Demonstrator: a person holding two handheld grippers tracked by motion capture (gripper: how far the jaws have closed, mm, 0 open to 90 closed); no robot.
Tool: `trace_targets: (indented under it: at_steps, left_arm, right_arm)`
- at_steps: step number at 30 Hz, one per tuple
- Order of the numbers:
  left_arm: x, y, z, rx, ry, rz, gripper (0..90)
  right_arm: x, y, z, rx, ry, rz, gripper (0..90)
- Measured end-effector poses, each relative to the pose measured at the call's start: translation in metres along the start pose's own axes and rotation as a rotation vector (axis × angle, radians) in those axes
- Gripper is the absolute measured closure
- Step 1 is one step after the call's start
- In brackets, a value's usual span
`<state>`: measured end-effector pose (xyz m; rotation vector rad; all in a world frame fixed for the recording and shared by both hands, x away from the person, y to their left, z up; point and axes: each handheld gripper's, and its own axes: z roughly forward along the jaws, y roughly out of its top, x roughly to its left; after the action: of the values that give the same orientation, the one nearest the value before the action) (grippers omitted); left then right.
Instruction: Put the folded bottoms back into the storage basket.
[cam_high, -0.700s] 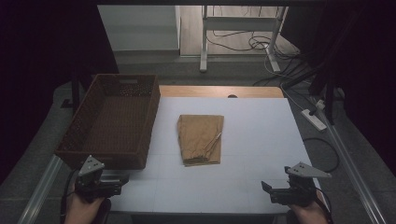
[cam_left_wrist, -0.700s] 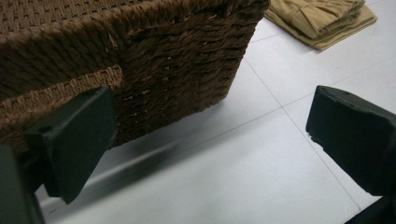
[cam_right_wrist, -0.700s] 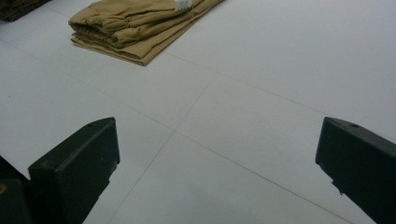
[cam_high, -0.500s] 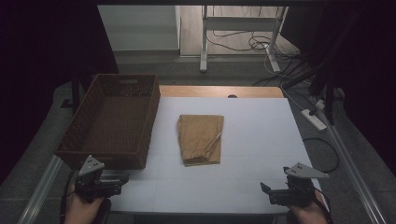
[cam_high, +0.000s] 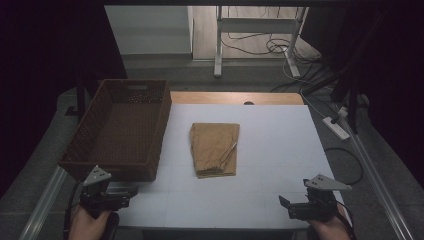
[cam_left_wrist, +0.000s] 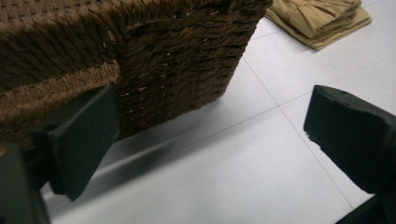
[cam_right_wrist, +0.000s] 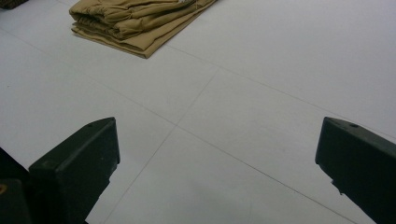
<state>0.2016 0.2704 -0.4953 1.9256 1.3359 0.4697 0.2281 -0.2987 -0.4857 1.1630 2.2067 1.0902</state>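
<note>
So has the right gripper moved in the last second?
Yes. The right gripper has dropped back toward the near edge of the white table, away from the folded tan garment.

**Two black hand-held grippers**

The black left gripper (cam_high: 131, 194) and the black right gripper (cam_high: 284, 204) each carry a grey three-cornered plate on top. Their jaws are thick, matte, square-ended blocks. A dark cable trails from the left one.
</note>
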Motion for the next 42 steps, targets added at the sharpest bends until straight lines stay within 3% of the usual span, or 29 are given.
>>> trace_targets:
  at_steps: [6, 11, 15, 18, 26, 42]
  left_arm:
    - [0.002, 0.0, 0.001, 0.003, -0.004, -0.024, 5.2]
    - [0.0, 0.002, 0.001, 0.009, -0.012, -0.004, 5.5]
    - [-0.007, 0.004, 0.003, -0.005, -0.073, -0.007, 5.1]
    - [-0.013, 0.006, 0.006, 0.007, -0.079, 0.018, 4.5]
    - [-0.024, 0.013, 0.011, -0.006, -0.118, 0.039, 4.5]
    - [-0.051, 0.026, 0.029, 0.011, -0.244, 0.113, 4.4]
  right_arm:
    - [0.0, 0.0, 0.001, 0.013, 0.007, -0.009, 0.7]
    - [0.0, 0.0, 0.001, 0.015, 0.012, -0.009, 0.7]
    - [0.0, 0.0, 0.002, 0.018, 0.016, -0.009, 0.7]
    - [0.0, 0.0, 0.002, 0.017, 0.017, -0.011, 0.7]
    - [0.001, 0.001, 0.002, 0.025, 0.022, -0.014, 0.7]
    - [0.001, 0.001, 0.003, 0.033, 0.032, -0.024, 0.7]
